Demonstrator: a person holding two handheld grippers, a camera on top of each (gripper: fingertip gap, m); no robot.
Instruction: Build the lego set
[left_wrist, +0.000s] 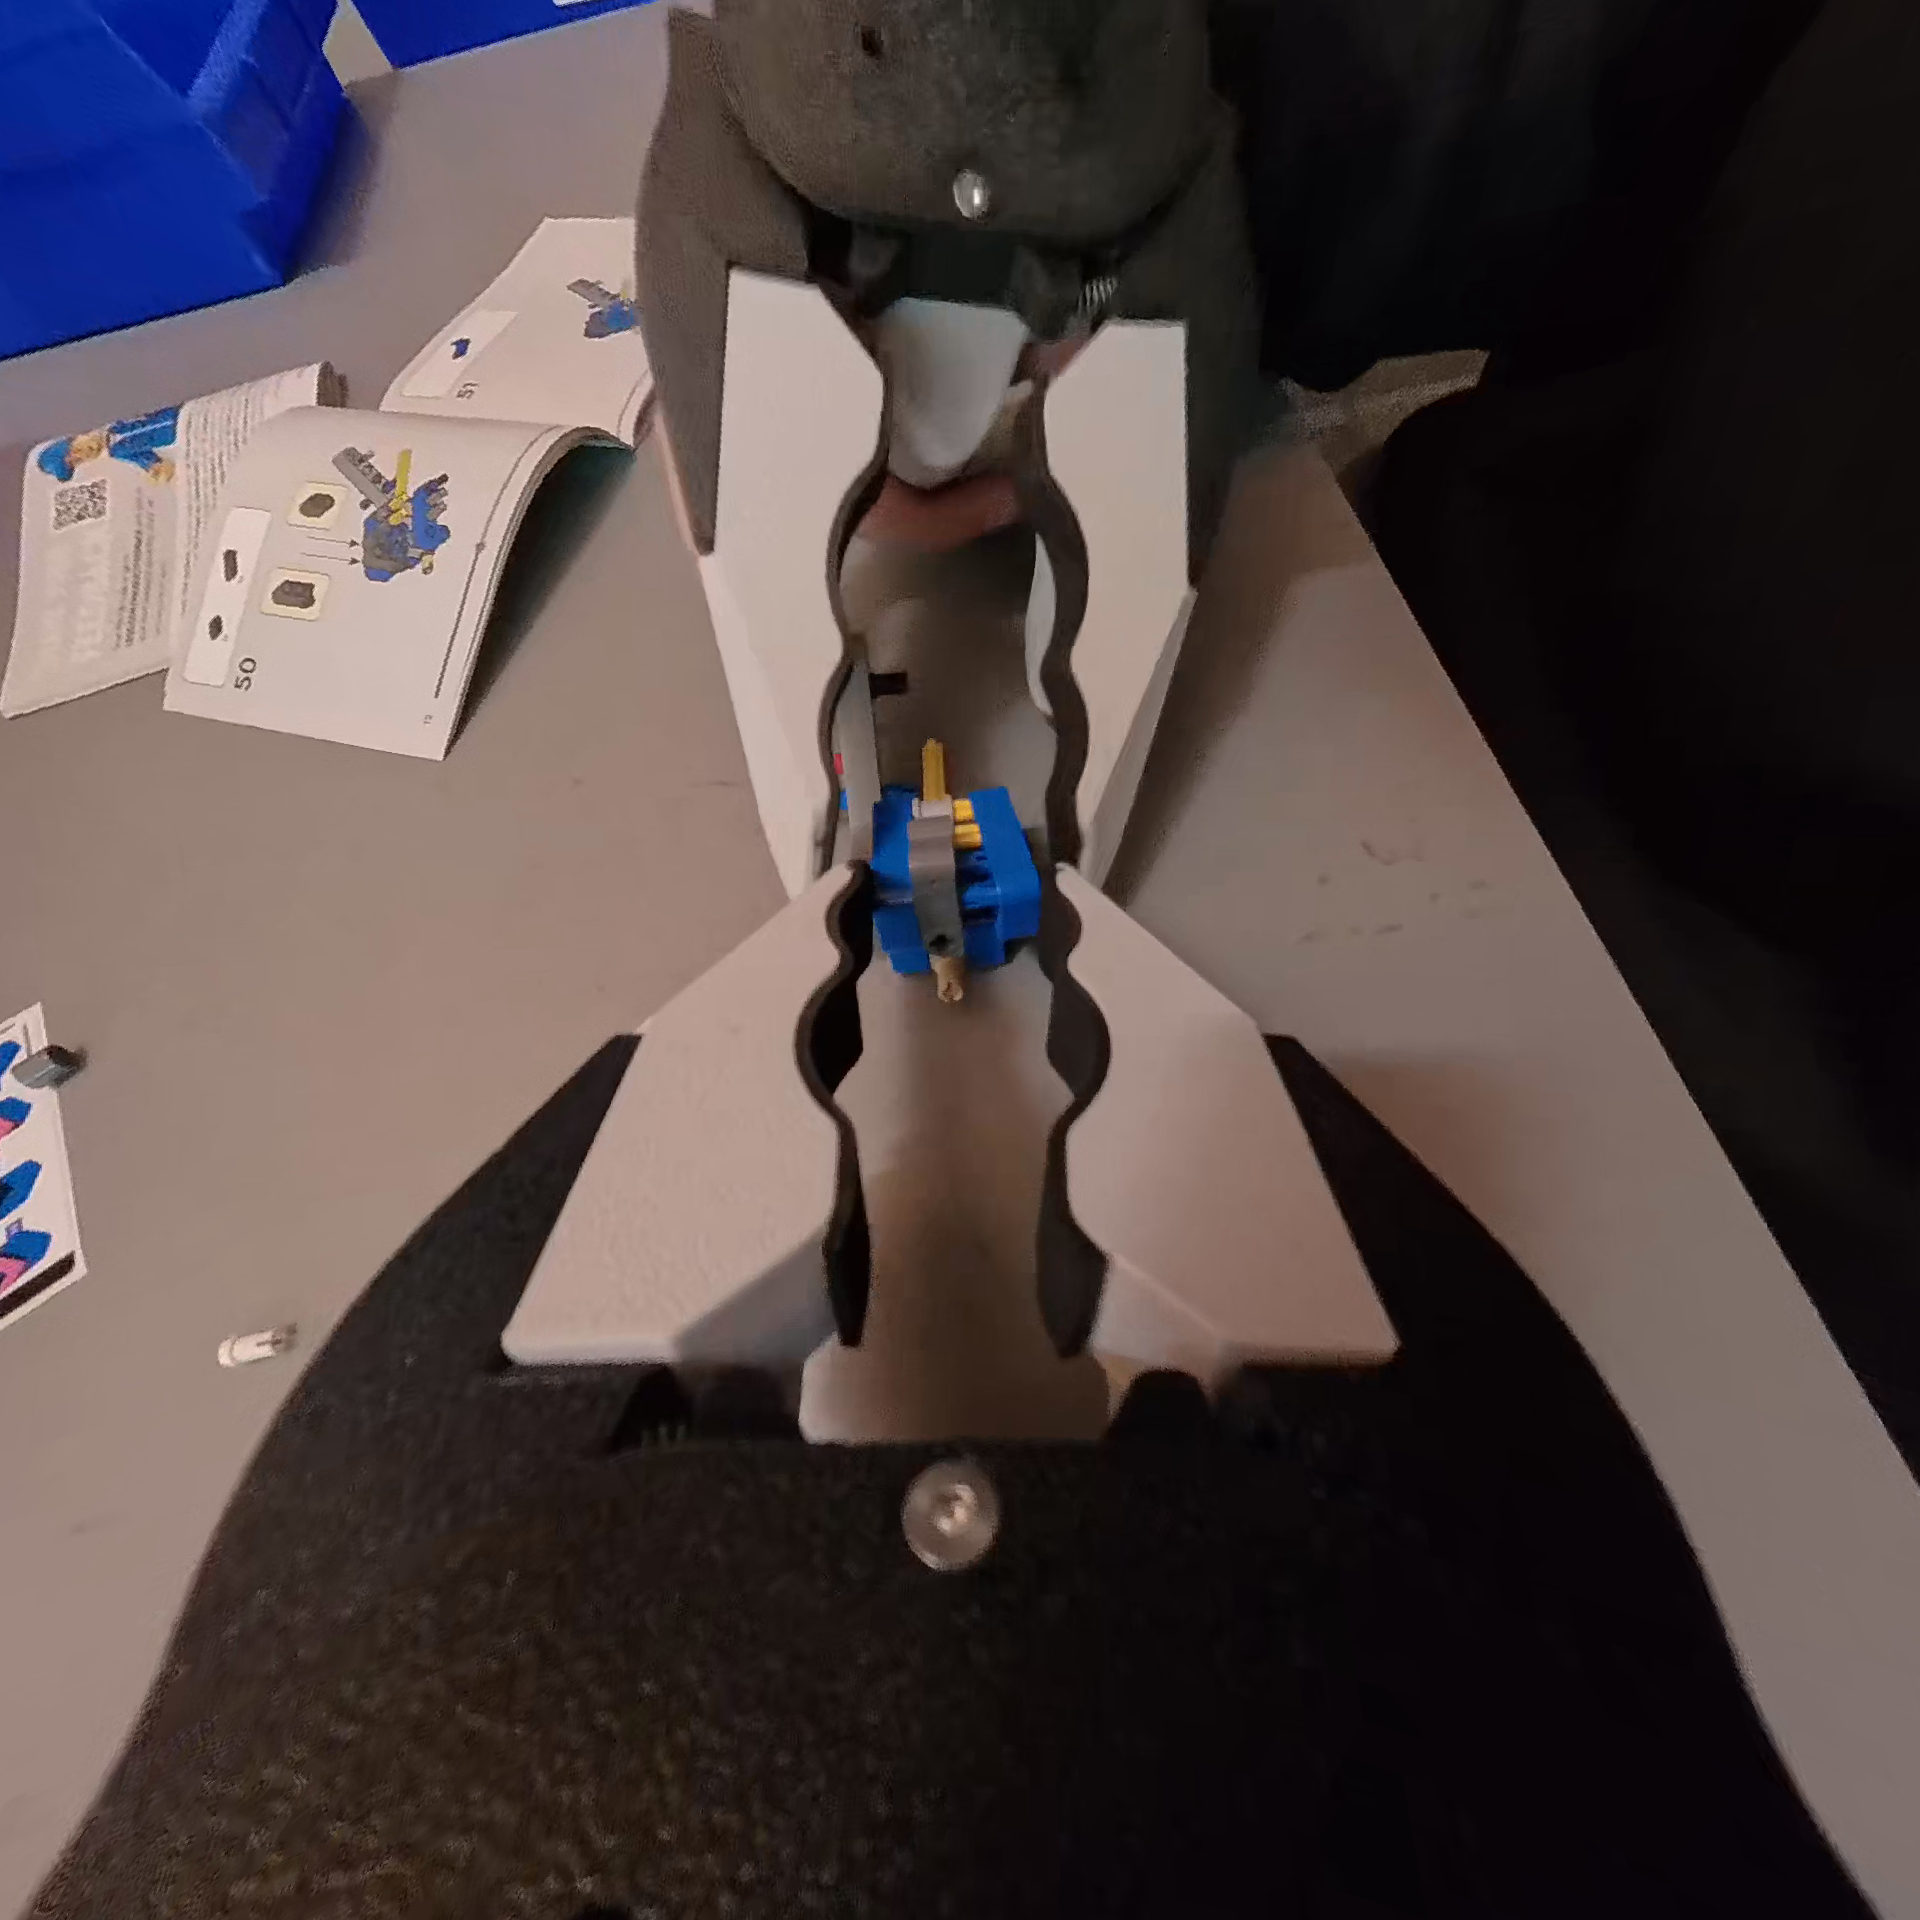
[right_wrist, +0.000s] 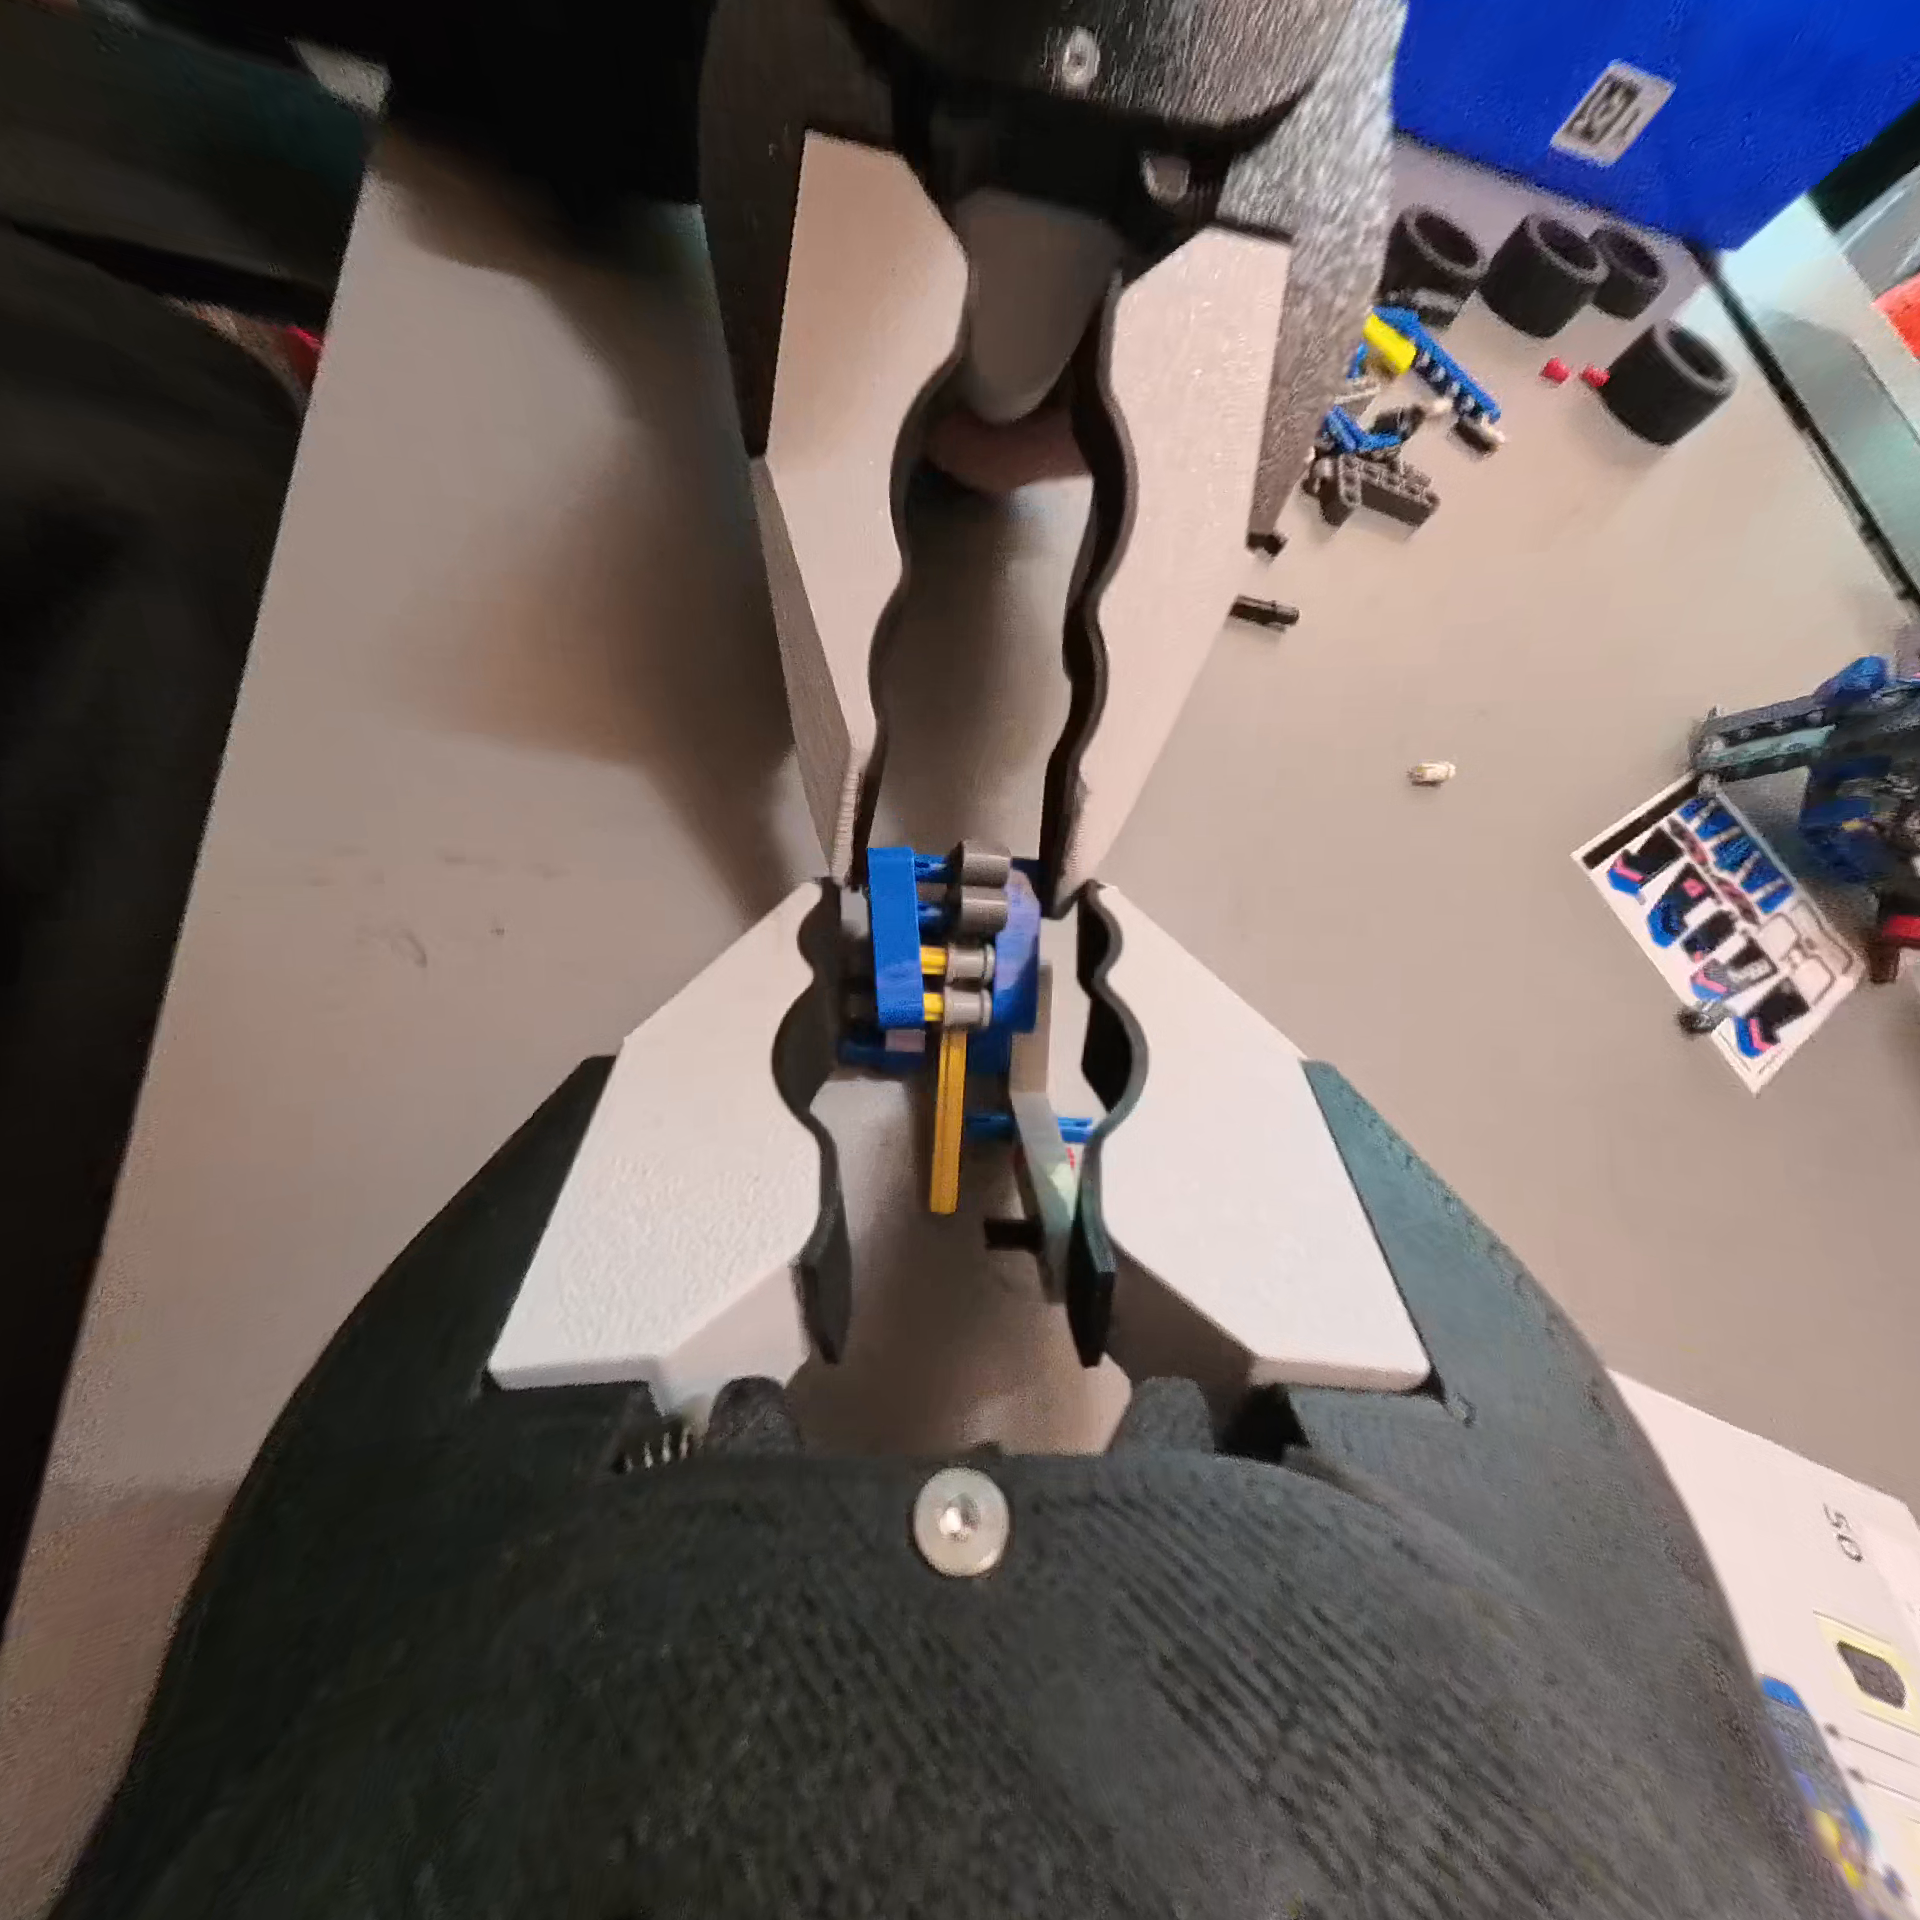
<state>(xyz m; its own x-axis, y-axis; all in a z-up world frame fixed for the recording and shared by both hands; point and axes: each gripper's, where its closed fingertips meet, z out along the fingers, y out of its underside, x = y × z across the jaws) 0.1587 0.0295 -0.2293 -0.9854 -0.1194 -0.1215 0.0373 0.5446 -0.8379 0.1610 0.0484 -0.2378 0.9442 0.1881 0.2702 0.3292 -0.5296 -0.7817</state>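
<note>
Evidently mid-assembly: blue block assembly (left_wrist: 951, 894) pinched above table (left_wrist: 416, 935) between left gripper (left_wrist: 951, 904) and right gripper (right_wrist: 951, 956), both clamped on it; next, careful alignment of the yellow rod (right_wrist: 948, 1122).

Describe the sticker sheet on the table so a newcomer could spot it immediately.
In the right wrist view, start at the grey table and look right of the two meeting grippers. Beyond the black tyres and the loose blue parts lies the sticker sheet, flat beside a partly built blue model. Unlike the bricks, it is a thin white sheet printed with blue, black and pink shapes.
</note>
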